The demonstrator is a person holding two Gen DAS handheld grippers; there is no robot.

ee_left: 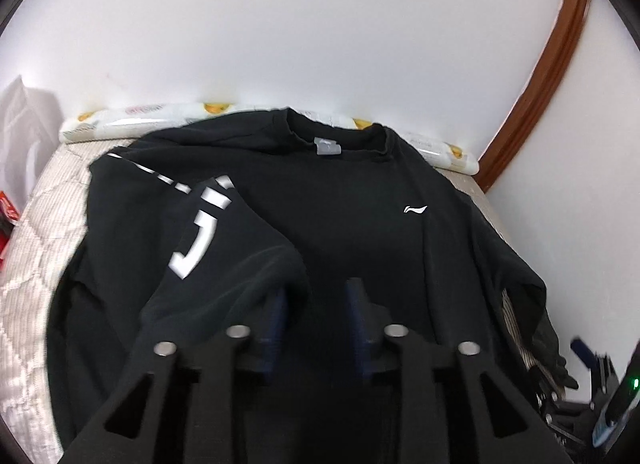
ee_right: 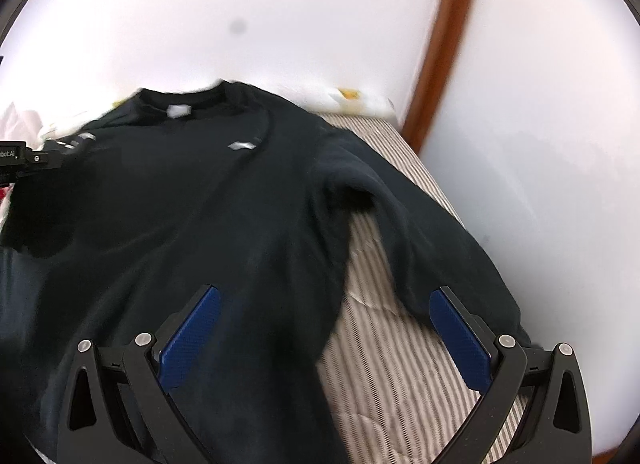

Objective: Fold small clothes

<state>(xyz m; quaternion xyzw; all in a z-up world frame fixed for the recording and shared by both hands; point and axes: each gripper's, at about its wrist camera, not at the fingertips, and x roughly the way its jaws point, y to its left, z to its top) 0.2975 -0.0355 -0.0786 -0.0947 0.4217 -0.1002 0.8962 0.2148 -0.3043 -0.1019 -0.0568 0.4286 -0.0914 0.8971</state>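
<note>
Lying face up on a striped bed (ee_right: 384, 360), the black sweatshirt (ee_left: 340, 224) has its collar toward the white wall (ee_left: 320, 24). Only the left wrist view shows its left sleeve (ee_left: 224, 264), with white lettering, folded across the chest, the cuff draped at the left tool (ee_left: 316, 300), whose jaws stand slightly apart; whether they pinch cloth I cannot tell. Only the right wrist view shows the right tool (ee_right: 324, 304) spread wide, holding nothing, above the other sleeve (ee_right: 420, 232). A printed pillow (ee_left: 132, 120) sits behind the collar.
</note>
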